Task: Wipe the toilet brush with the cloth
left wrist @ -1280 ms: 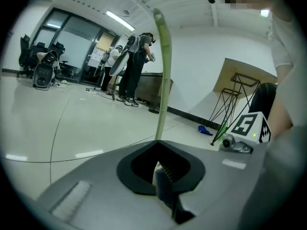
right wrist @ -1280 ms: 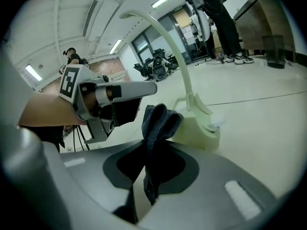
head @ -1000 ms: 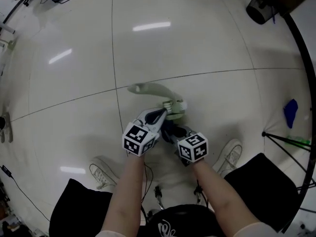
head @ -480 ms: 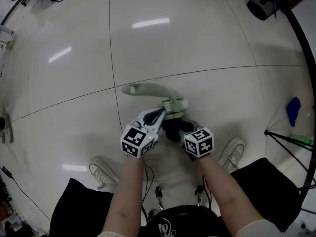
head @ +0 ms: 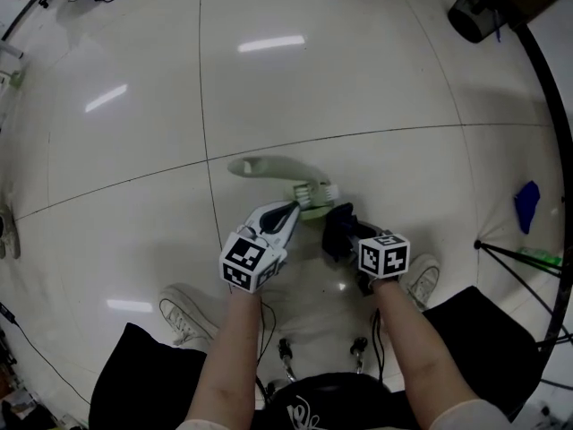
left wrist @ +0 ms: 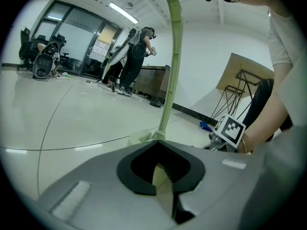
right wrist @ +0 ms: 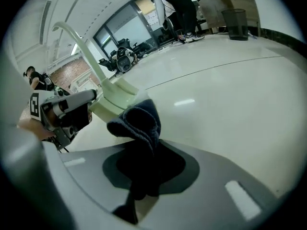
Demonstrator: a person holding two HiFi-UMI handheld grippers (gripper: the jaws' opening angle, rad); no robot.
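The fingers (head: pixel 279 220) of the left gripper (head: pixel 291 210) are squeezing shut on the pale green plastic toilet brush with the long curved handle (head: pixel 273 166). They are gripping it low on the handle, close to the bristly head. In the left gripper view the thin handle (left wrist: pixel 171 71) is rising straight up from between the jaws.

The brush is hanging in the air, low over the floor, in front of the person's legs. It looks light and hard. The smooth handle could be slippery and might turn in the jaws if it is pushed from the side. The low spot near the head looks like a good place to hold it, because the head wobbles less there. The bristles look bendy, so they will probably give way under a push.

The right gripper (head: pixel 345 231) is pinching the small dark blue cloth (head: pixel 337 225) tight between its jaws. The cloth (right wrist: pixel 136 121) is soft and floppy, and a bunched lump of it is sticking out past the jaws. It is sitting just beside the brush head (right wrist: pixel 112 102). I cannot tell if they are touching.

Under it all is the shiny white tiled floor (head: pixel 358 79). The person's white shoes (head: pixel 186 316) are standing on it, near the grippers.
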